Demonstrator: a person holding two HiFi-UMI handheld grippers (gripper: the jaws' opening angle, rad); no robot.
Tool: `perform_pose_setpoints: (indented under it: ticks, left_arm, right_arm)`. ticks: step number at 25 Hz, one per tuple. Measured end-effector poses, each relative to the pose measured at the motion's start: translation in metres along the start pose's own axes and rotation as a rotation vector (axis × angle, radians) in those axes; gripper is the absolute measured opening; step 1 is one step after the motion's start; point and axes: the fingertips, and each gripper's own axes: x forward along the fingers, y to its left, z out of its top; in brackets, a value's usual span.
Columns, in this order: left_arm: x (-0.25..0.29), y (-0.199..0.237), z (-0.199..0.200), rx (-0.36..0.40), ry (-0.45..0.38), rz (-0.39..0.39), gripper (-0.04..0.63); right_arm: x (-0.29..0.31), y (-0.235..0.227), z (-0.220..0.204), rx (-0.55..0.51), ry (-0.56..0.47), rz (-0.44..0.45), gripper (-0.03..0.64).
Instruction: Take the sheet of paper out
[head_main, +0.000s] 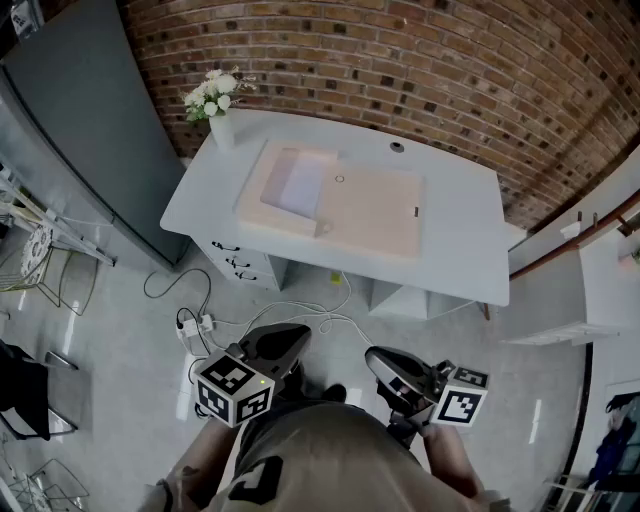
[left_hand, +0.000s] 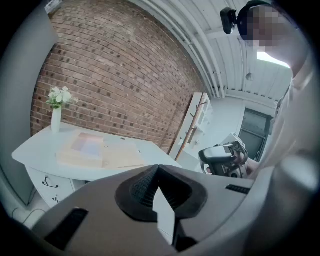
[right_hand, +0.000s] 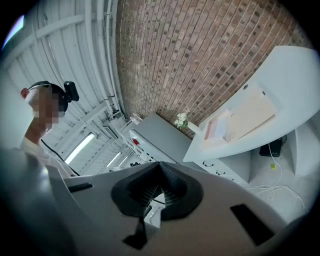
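Well back from the white table (head_main: 460, 225), the left tool (head_main: 293, 338) and the right tool (head_main: 380, 360) hang near the person's body, each closed on nothing. On that table, the pale lilac-white sheet of paper (head_main: 298, 185) lies in the flat beige folder (head_main: 375, 215), untouched. By my reading nothing is done yet: approach, grasp and pull-out all remain.
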Motion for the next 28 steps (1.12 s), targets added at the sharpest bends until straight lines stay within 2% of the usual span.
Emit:
perform_pose_setpoints:
  ticks: [13, 19, 28]
  left_arm:
    - [-0.033, 0.057, 0.011, -0.019, -0.035, 0.018, 0.014]
    - [-0.037, 0.080, 0.015, -0.028, -0.045, -0.011, 0.014]
    - [-0.047, 0.105, 0.015, -0.045, -0.059, -0.036, 0.015]
  right_arm:
    - [0.058, 0.007, 0.001, -0.029, 0.034, -0.018, 0.025]
    - [0.085, -0.001, -0.003, 0.003, 0.066, -0.057, 0.025]
    - [0.107, -0.001, -0.004, 0.034, 0.058, -0.107, 0.025]
